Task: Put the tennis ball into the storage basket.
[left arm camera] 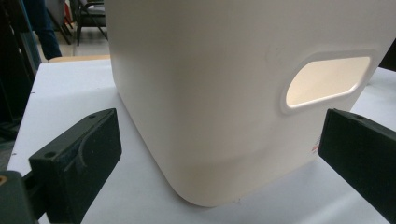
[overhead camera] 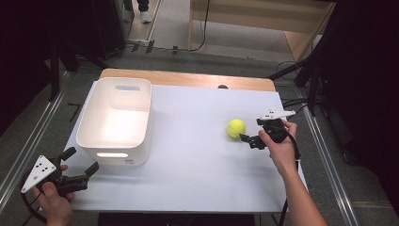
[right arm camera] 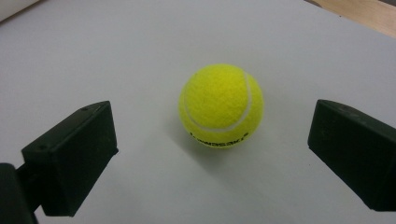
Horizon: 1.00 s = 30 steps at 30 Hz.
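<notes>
A yellow tennis ball (overhead camera: 236,127) rests on the white table sheet (overhead camera: 197,160) at the right. My right gripper (overhead camera: 251,131) is just right of it, open, jaws pointing at the ball without touching it. In the right gripper view the ball (right arm camera: 221,105) lies a little ahead of the two spread jaws, centred between them. A white plastic bin (overhead camera: 115,120) with handle cutouts stands at the left. My left gripper (overhead camera: 81,162) is open near the table's front left corner, aimed at the bin's near wall (left arm camera: 224,93).
The table's wooden far edge (overhead camera: 188,77) shows beyond the sheet. Metal rails (overhead camera: 324,155) run along both sides on the floor. A person's feet (overhead camera: 141,14) stand far back. Open sheet lies between the bin and the ball.
</notes>
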{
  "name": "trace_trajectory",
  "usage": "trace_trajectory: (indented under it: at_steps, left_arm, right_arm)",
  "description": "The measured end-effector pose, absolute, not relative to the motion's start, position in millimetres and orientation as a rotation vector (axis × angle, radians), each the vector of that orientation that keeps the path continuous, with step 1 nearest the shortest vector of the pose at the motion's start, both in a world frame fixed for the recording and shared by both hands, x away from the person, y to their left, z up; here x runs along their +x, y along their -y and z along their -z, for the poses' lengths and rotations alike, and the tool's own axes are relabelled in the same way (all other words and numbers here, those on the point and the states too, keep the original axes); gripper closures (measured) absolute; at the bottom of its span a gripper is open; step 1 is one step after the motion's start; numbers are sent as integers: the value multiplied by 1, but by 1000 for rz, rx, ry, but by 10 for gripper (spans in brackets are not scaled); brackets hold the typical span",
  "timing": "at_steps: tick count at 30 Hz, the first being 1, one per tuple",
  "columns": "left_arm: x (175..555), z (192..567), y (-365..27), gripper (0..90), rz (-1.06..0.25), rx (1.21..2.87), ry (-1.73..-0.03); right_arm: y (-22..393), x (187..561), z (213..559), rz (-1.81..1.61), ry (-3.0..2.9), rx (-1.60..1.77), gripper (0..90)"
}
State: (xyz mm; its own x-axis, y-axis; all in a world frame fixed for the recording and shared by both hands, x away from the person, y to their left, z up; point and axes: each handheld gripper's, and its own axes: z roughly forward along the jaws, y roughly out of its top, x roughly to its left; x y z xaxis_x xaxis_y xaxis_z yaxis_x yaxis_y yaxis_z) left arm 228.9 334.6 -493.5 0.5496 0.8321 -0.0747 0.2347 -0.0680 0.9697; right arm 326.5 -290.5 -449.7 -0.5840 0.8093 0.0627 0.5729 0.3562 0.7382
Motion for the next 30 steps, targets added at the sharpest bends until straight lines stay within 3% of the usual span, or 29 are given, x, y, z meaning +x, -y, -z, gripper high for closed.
trace_trajectory:
  at_steps: [30]
  left_arm:
    - [229, 494, -335, 0, -630, 1603, -924]
  right_arm:
    - [279, 346, 462, -1002, -2358, 1243, 0]
